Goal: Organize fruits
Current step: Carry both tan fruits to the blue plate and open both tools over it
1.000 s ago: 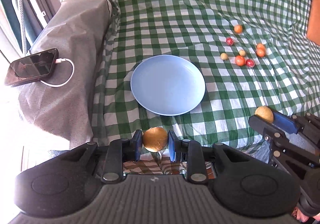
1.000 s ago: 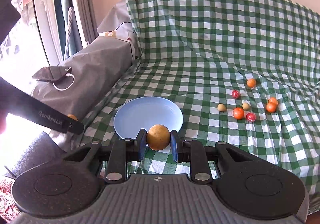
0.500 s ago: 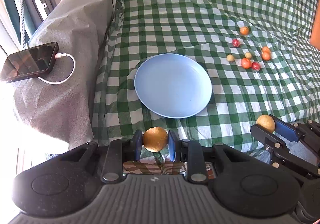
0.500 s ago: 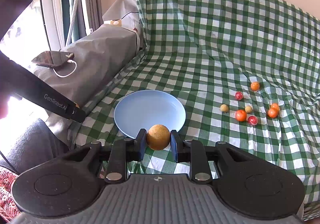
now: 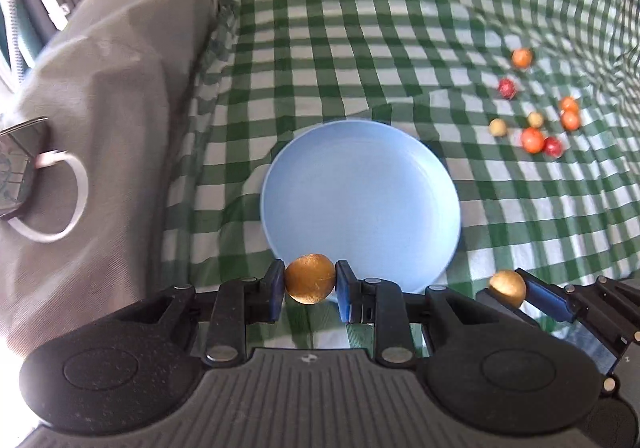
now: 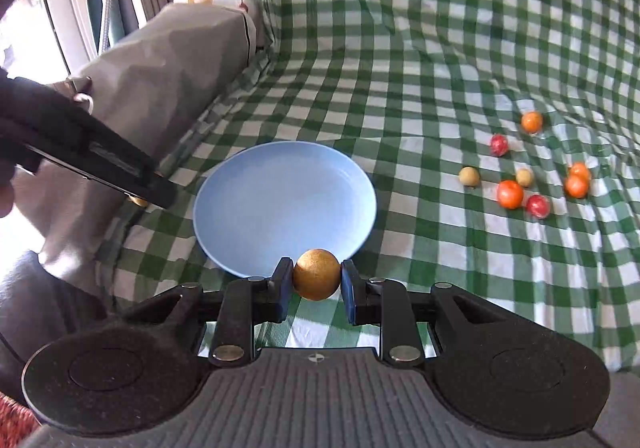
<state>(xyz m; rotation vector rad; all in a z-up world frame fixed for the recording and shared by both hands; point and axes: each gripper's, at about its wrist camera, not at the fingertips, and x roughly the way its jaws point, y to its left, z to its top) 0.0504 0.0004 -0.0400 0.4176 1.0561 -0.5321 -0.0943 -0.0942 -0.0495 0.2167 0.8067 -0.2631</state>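
Observation:
My left gripper point(image 5: 310, 282) is shut on a round golden-brown fruit point(image 5: 310, 279), just above the near rim of the empty light-blue plate point(image 5: 360, 187). My right gripper point(image 6: 316, 282) is shut on a second golden-brown fruit point(image 6: 316, 274), also at the plate's point(image 6: 280, 191) near edge. The left wrist view shows that second fruit point(image 5: 507, 287) at lower right in the right gripper. In the right wrist view the left gripper's black body point(image 6: 92, 155) reaches in from the left. Several small orange, red and yellow fruits point(image 6: 510, 193) lie on the checked cloth right of the plate.
A green-and-white checked cloth point(image 5: 400, 27) covers the seat and backrest. On the left stands a grey-covered armrest point(image 5: 108, 87) with a phone point(image 5: 18, 163) and a white cable point(image 5: 60, 203) on it. Window frames lie beyond it.
Both grippers have moved forward and down toward the plate, each keeping its fruit. The plate now looks larger and sits right behind both held fruits.

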